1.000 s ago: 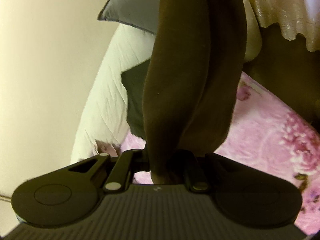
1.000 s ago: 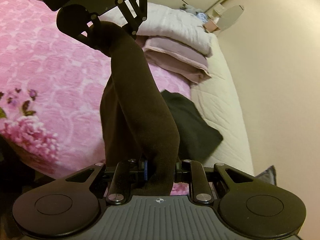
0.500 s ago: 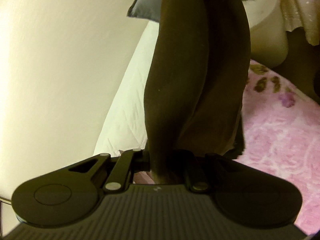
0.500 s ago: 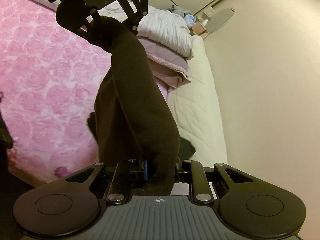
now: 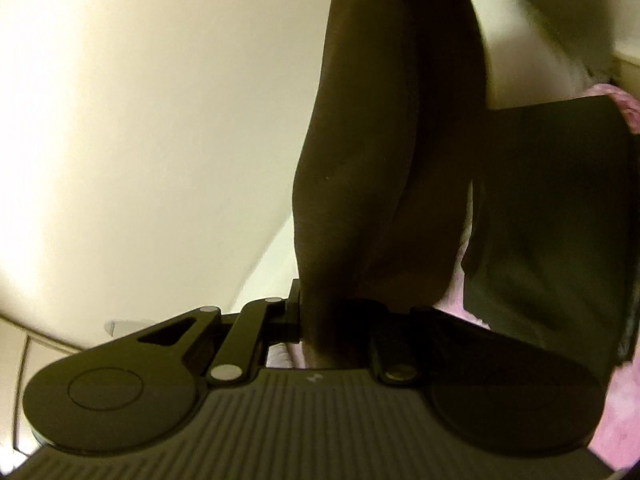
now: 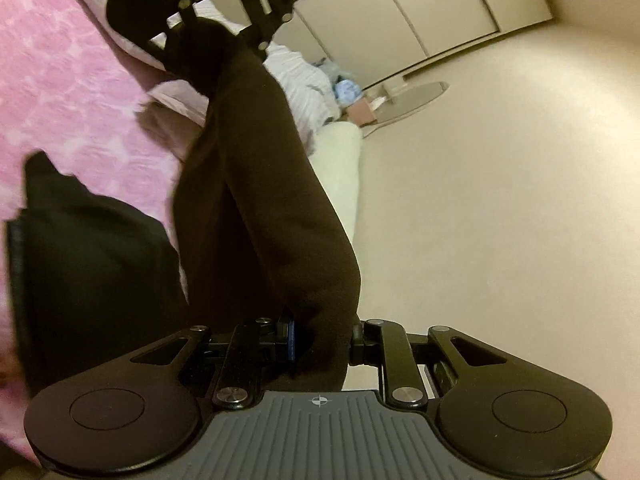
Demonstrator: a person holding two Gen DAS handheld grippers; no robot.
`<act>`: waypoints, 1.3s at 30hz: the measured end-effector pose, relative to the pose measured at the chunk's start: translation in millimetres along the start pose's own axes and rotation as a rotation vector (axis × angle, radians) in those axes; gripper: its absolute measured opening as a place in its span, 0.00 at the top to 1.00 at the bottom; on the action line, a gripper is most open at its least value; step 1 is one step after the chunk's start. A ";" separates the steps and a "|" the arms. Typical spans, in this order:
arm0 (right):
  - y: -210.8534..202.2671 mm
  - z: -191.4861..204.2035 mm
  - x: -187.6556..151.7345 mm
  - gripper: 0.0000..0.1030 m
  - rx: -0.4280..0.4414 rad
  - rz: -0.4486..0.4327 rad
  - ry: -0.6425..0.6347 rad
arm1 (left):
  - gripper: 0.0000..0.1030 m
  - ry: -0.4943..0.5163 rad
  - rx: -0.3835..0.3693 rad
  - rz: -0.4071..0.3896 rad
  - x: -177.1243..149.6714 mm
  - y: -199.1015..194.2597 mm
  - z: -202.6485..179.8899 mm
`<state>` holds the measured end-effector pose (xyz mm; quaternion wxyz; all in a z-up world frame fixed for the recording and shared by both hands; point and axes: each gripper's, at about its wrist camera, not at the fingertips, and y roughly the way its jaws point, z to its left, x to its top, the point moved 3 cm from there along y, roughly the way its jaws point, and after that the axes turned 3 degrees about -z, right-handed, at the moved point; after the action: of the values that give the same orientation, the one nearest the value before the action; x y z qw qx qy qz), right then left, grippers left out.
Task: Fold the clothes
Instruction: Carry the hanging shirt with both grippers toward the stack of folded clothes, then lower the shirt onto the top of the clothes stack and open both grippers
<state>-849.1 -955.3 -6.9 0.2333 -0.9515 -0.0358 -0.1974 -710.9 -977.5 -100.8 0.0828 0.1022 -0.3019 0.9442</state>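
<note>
Both grippers tilted upward since earlier frames; pink bedspread (image 6: 80, 92) slid aside. Left gripper (image 5: 332, 320) and right gripper (image 6: 320, 340) each clamped on dark brown garment (image 6: 256, 200), stretched between, hanging part near bed. No finished fold visible; laying flat remains.

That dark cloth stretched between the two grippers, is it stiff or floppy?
Probably floppy: the cloth sags and folds between the left gripper and right gripper, and a loose part hangs down. It looks thick and matte, so likely not slippery.

A pink floral bedspread (image 6: 72, 92) covers the bed — beside it a plain cream wall (image 6: 500, 200) and pale closet doors (image 6: 420, 8).
</note>
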 end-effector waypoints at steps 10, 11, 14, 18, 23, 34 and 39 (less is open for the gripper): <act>81.4 152.1 -102.6 0.77 0.307 0.089 -0.039 | 0.83 -0.037 -0.096 0.141 -21.1 75.9 -93.4; 78.5 151.9 -107.3 0.75 0.304 0.095 -0.037 | 0.81 -0.035 -0.085 0.133 -25.2 71.2 -95.5; 67.8 146.6 -118.9 0.74 0.294 0.122 -0.016 | 0.80 -0.033 -0.069 0.125 -28.2 60.0 -94.1; 69.1 143.1 -122.5 0.74 0.299 0.145 0.017 | 0.81 -0.025 -0.081 0.133 -37.9 58.5 -92.3; 85.8 144.8 -109.9 0.92 0.310 0.186 0.055 | 0.92 -0.056 -0.088 0.158 -33.4 66.5 -84.1; 53.7 142.5 -113.8 0.93 0.313 0.180 0.061 | 0.94 -0.058 -0.086 0.120 -21.5 33.9 -112.4; 59.6 153.7 -119.1 0.93 0.318 0.196 0.044 | 0.93 -0.057 -0.083 0.129 -20.8 33.4 -122.1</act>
<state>-893.8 -935.0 -204.2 0.3994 -0.8970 0.0316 -0.1866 -715.6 -934.7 -221.6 0.0171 0.1060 -0.3491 0.9309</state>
